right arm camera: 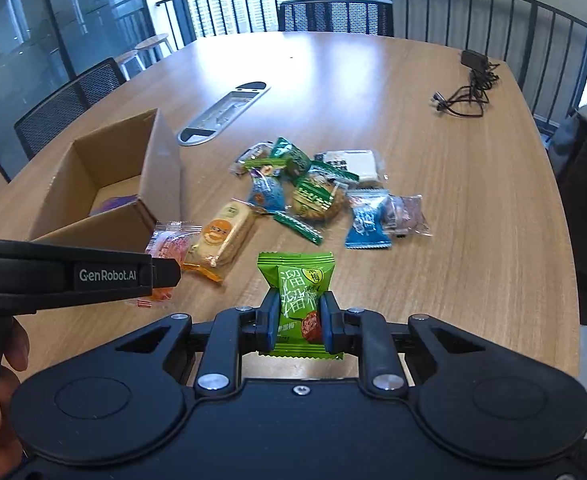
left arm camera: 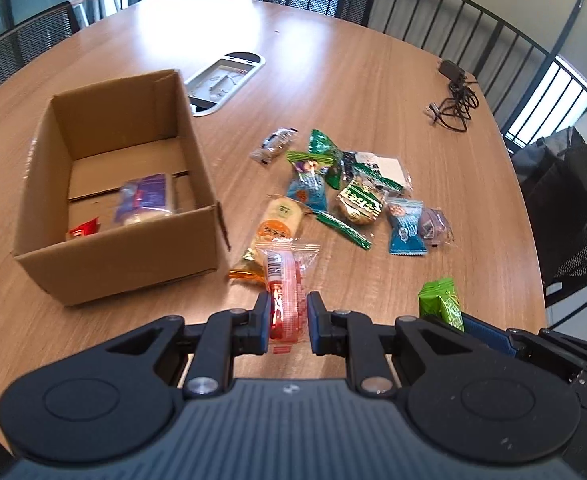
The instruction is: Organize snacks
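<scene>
Snacks: red packet [left arm camera: 287, 300] and green packet [right arm camera: 301, 300] clamped between fingers.

Black grippers, blue-padded fingers [left arm camera: 316, 322], silver screws

both views ride behind their own fingers, tilted down over the near edge of the desk [left arm camera: 333, 60] and facing its far end. the left wrist view sits nearer the cardboard box [left arm camera: 121, 184], the right wrist view further right. both share the snack pile [right arm camera: 313, 196] and the box
</scene>
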`<state>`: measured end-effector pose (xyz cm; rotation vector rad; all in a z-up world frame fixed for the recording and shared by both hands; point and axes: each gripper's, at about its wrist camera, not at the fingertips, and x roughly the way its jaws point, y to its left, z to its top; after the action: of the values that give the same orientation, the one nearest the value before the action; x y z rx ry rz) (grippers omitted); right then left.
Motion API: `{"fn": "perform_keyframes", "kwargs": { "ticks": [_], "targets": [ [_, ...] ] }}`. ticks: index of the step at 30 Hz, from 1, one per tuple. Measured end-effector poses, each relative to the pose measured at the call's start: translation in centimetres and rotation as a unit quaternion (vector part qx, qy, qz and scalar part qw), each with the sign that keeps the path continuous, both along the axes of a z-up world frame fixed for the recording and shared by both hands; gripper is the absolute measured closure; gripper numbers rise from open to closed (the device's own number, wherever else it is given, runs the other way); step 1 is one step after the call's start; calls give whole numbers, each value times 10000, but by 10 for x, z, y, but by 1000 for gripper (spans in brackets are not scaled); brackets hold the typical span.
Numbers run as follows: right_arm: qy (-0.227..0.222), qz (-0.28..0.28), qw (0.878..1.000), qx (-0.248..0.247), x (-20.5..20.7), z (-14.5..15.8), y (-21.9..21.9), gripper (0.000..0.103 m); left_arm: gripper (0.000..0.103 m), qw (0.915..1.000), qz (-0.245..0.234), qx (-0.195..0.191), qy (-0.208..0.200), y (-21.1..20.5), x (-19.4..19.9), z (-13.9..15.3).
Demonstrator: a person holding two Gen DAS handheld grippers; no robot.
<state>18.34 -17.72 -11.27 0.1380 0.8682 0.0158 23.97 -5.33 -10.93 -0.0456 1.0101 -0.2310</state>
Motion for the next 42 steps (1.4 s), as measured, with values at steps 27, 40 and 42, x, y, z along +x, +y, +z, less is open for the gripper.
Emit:
{"fn": "perform_keyframes", "kwargs": {
  "ticks": [27, 40, 42],
  "targets": [
    [-631, 1072, 9922, -26, 31, 53, 53, 82, 85, 9901, 1238, -205, -628, 88, -4, 50],
    [-699, 1240, 9898, -22, 62, 62, 79, 82, 85, 9857, 1550, -290, -601, 125, 29, 47],
    [-695, 1274, 9894, -35, 68, 61, 84, 82, 85, 9857, 1556, -300, -564, 128, 35, 43]
  ]
}}
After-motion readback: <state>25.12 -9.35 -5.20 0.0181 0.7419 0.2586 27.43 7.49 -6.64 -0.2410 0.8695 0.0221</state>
